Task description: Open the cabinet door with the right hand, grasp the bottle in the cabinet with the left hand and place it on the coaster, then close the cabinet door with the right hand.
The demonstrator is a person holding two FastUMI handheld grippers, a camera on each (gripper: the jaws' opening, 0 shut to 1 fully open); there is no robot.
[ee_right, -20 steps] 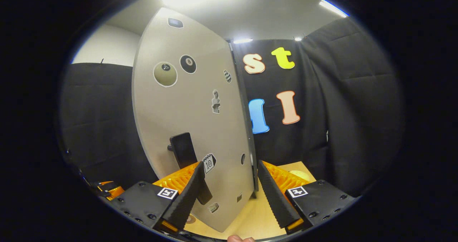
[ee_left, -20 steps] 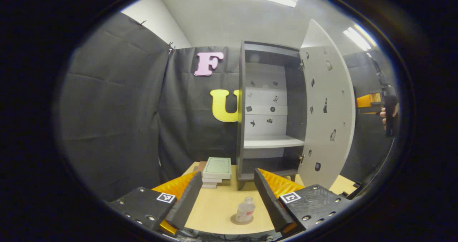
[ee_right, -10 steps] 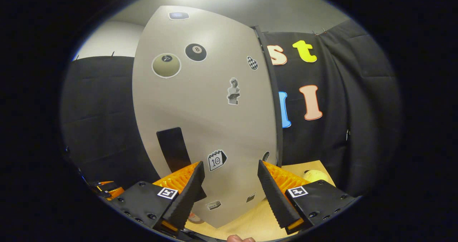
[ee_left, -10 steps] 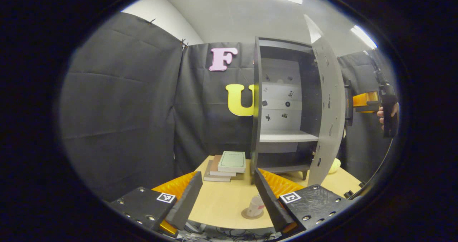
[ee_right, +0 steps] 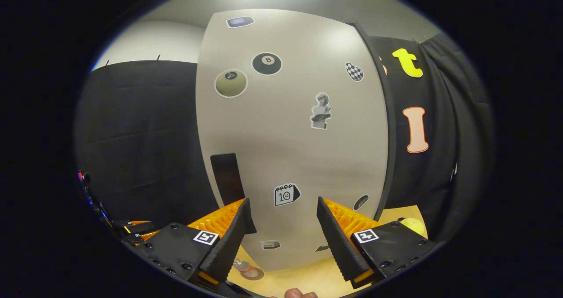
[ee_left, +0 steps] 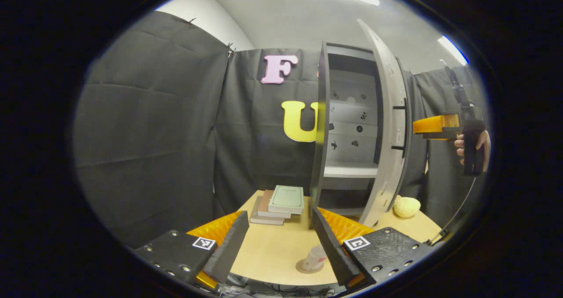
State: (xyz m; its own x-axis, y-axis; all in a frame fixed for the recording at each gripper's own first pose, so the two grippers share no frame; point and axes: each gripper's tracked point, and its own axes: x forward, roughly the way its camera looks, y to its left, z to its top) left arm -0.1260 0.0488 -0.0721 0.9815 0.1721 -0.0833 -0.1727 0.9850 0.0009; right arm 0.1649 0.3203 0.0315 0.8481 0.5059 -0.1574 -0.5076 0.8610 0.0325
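bottle (ee_left: 315,258) is seen upright on coaster (ee_left: 305,268), between spread left gripper (ee_left: 277,244) fingers | right gripper (ee_right: 281,232) fingers are spread before cabinet door (ee_right: 290,148)

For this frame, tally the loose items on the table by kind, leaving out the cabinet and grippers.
Books: 3, in one stack
Bottle: 1
Coaster: 1, under the bottle
Yellow rounded object: 1, near the cabinet door
Total: 6
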